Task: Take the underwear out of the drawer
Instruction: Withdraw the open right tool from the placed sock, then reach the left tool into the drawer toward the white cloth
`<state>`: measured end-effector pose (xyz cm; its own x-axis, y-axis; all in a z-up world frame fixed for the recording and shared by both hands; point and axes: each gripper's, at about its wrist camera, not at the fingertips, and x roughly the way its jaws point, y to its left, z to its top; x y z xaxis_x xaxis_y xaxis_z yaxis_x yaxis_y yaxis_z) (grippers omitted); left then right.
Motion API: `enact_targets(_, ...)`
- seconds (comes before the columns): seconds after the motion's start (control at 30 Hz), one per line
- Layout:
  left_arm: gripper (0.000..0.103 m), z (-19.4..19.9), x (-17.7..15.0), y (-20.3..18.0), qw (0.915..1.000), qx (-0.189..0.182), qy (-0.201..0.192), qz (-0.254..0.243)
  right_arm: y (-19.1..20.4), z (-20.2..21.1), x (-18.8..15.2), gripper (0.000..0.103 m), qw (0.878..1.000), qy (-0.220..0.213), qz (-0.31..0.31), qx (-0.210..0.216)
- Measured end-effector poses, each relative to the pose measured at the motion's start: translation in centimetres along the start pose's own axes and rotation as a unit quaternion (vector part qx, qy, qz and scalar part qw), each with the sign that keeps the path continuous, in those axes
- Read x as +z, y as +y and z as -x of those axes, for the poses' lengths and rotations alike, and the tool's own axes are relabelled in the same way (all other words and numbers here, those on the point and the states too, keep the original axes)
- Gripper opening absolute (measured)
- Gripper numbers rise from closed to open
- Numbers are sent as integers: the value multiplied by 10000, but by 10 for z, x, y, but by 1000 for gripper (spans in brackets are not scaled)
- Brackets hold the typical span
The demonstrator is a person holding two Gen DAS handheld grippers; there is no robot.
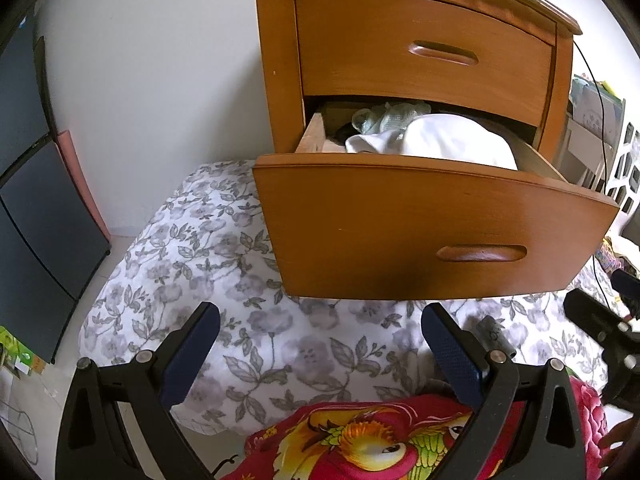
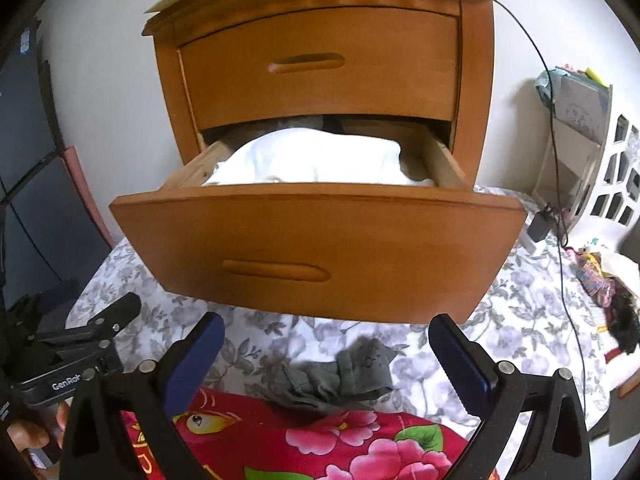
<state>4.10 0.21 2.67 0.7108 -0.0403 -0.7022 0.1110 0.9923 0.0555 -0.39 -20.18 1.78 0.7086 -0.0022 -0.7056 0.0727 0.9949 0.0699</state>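
The lower drawer of a wooden nightstand is pulled out, holding white cloth and a pale green garment behind it. A grey piece of underwear lies crumpled on the floral bedsheet below the drawer front, between my right gripper's fingers; its edge shows in the left wrist view. My left gripper is open and empty, low in front of the drawer. My right gripper is open, with the grey underwear lying loose beneath it. The left gripper also shows at the left of the right wrist view.
The upper drawer is closed. A red flowered blanket lies at the near edge of the bed. A black cable hangs down the right side to a plug. Dark panels stand at the left. A white shelf is at right.
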Motion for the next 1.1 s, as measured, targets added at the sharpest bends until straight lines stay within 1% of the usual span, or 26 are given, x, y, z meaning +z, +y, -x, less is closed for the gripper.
enact_targets(0.1,101,2,0,-3,9999,66,18,-82,-1,-3,-5,103,9999,62,69,-113)
enact_targets(0.17,101,4,-1,-5,9999,89,38,-124,-2,-3,-9,103,9999,78,42,-87)
enact_targets(0.27,101,6,0,-7,9999,55,88,-135,-2,-4,-14,103,9999,152,19,-29)
enact_targets(0.37,101,9,4,-5,9999,0,123,-104,0,-5,-18,103,9995,238,101,-160)
enact_targets(0.5,101,15,18,0,9998,-91,153,41,-6,-6,-20,103,9997,262,-17,-9)
enact_targets(0.6,101,23,35,3,9997,-188,129,103,-11,-5,-21,103,9996,268,-131,20)
enact_targets(0.67,101,28,48,2,9996,-248,93,45,-14,-3,-21,103,9995,246,-179,9)
enact_targets(0.77,101,34,74,-3,9993,-347,38,-110,-19,-2,-21,103,9995,214,-252,-5)
enact_targets(0.9,101,36,107,-8,9984,-553,71,-108,-24,0,-22,103,9993,187,-326,8)
enact_targets(0.97,101,35,122,-12,9981,-599,77,-139,-26,0,-22,103,9992,176,-364,27)
enact_targets(1.03,101,29,140,-18,9968,-758,216,-123,-28,0,-23,103,9990,185,-395,36)
enact_targets(1.1,101,19,157,-23,9946,-921,467,-18,-29,-2,-24,103,9989,212,-422,54)
